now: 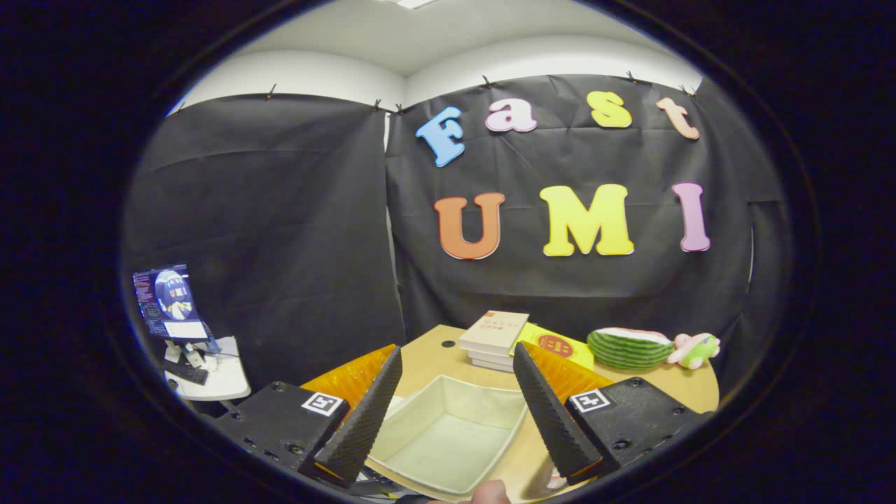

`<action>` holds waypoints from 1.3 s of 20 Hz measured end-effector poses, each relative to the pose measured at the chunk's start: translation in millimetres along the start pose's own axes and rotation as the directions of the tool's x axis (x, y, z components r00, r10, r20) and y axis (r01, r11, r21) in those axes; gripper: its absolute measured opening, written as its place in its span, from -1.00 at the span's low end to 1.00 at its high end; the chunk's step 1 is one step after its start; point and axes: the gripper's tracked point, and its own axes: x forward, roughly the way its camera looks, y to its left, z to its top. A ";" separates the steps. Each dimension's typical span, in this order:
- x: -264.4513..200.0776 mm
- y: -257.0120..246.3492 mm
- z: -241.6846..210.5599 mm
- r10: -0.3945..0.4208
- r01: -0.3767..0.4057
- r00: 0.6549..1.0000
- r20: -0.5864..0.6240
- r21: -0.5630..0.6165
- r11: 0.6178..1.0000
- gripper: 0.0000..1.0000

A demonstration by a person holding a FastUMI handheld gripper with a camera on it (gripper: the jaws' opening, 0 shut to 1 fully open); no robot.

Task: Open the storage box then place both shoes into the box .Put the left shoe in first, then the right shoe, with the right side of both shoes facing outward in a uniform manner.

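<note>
A cream fabric storage box [448, 437] sits open on the wooden table, its inside bare. It lies between and just below my two fingers. My gripper [456, 364] hangs above it, open, with nothing between the fingers. A fingertip of a person's hand [490, 493] shows at the box's near rim.
Beyond the box, a stack of books [492, 339] lies on the round wooden table [682, 388], with a yellow flat item [556, 344] beside it. A watermelon-slice toy [628, 348] and a small plush [693, 348] sit further right. A side stand with a monitor [170, 302] is off the table's left.
</note>
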 end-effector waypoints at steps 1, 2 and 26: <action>-6.9 -14.6 -0.4 -0.023 0.023 1.000 -0.001 -0.007 1.000 1.00; -14.2 -28.6 -3.1 -0.048 0.047 0.999 -0.005 -0.012 0.999 1.00; -35.1 -185.9 -250.0 0.050 0.315 0.621 -0.782 0.307 0.898 1.00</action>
